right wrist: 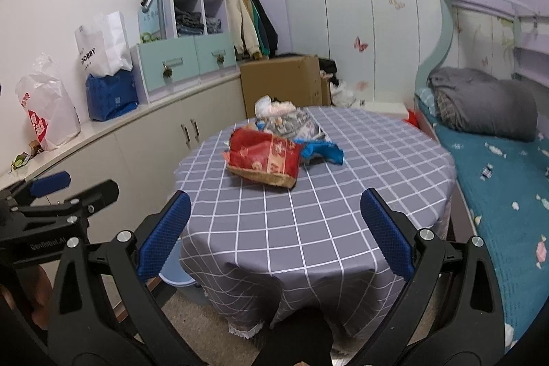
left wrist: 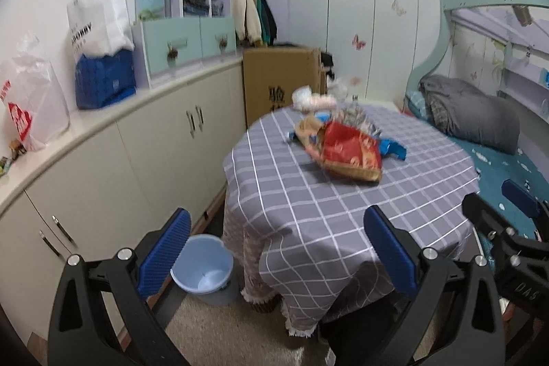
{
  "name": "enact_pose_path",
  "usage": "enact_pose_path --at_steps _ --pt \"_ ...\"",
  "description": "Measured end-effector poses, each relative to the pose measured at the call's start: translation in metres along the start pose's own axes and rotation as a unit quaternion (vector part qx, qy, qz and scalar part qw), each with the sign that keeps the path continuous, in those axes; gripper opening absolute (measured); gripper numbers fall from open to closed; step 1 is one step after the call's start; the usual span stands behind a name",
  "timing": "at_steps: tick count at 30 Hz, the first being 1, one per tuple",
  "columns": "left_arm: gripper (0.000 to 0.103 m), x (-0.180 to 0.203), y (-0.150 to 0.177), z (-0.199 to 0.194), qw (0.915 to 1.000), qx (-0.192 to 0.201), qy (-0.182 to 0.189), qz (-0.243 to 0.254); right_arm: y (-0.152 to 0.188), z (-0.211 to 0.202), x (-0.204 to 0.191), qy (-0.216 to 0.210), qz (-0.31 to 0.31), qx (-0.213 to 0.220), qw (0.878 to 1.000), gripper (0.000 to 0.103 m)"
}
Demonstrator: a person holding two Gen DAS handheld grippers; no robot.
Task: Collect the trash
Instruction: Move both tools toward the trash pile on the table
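A pile of trash lies on the round table with a grey checked cloth [left wrist: 308,194] [right wrist: 308,211]: a red and gold snack bag [left wrist: 350,150] [right wrist: 264,156], a blue wrapper [left wrist: 393,148] [right wrist: 324,151], a silver patterned bag [right wrist: 295,124] and a clear bag with pink contents [left wrist: 310,100] [right wrist: 274,107]. A light blue bin [left wrist: 202,266] stands on the floor left of the table, partly hidden in the right wrist view [right wrist: 175,266]. My left gripper [left wrist: 274,249] is open and empty, short of the table edge. My right gripper [right wrist: 274,232] is open and empty, over the table's near edge.
Cream cabinets [left wrist: 103,167] run along the left wall with plastic and paper bags on top [left wrist: 31,105]. A cardboard box [left wrist: 281,78] stands behind the table. A bunk bed with a grey quilt [right wrist: 480,102] is close on the right.
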State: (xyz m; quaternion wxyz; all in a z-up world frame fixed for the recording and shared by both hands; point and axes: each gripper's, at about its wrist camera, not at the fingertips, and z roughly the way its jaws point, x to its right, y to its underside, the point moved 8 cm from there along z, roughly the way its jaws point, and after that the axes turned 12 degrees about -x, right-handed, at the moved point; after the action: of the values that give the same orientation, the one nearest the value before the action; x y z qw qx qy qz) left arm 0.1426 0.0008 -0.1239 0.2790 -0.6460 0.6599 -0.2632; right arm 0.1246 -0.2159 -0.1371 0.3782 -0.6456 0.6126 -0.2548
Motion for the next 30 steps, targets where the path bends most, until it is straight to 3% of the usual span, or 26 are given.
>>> enact_pose_path --at_steps 4,12,24,30 --pt "0.099 -0.004 -0.001 0.039 0.9987 -0.044 0.021 -0.011 -0.001 0.029 0.014 -0.014 0.022 -0.029 0.999 0.097" --pt "0.099 0.009 -0.024 0.096 0.9957 -0.079 0.048 -0.007 -0.003 0.096 0.037 -0.054 0.068 -0.094 0.992 0.097" --pt "0.099 0.075 -0.080 0.162 0.9895 -0.081 0.115 0.034 -0.028 0.141 0.095 -0.006 0.097 -0.110 0.989 0.097" --pt "0.098 0.089 -0.094 0.190 0.9861 -0.090 0.131 0.047 -0.034 0.161 0.107 -0.011 0.103 -0.129 0.986 0.097"
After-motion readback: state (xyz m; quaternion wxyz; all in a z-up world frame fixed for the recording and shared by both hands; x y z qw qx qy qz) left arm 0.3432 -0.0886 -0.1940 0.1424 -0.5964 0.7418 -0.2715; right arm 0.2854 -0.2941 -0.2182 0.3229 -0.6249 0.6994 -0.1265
